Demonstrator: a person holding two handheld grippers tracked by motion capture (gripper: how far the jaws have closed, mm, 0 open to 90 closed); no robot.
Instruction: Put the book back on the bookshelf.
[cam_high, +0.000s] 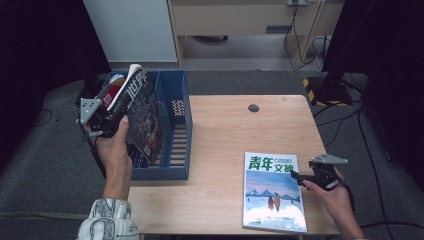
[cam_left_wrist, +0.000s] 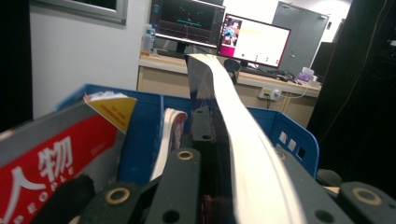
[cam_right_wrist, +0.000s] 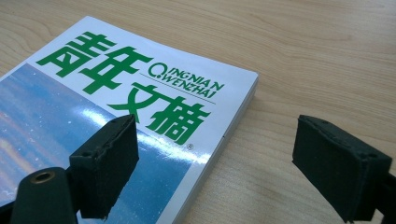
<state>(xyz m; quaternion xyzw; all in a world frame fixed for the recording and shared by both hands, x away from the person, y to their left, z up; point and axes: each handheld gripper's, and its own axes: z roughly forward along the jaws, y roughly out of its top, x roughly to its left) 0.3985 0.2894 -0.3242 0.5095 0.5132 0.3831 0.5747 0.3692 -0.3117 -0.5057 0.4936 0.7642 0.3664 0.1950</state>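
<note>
Lowering into the blue plastic file rack (cam_high: 172, 150), the dark glossy magazine (cam_high: 142, 112) is bending above a compartment, pinched at its edge by the left gripper (cam_high: 107, 120), whose jaws are closing tightly on it. I judge the next move needs a straight descent. The right gripper (cam_right_wrist: 215, 168) is waiting wide open, holding nothing, over the white-and-green magazine (cam_right_wrist: 121, 121) on the wooden table (cam_high: 225, 130).

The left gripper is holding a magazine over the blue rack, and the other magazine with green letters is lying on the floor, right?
Not quite. The magazine with green letters lies on the wooden table, as the high view shows. The left gripper does hold a magazine over the blue rack.
</note>
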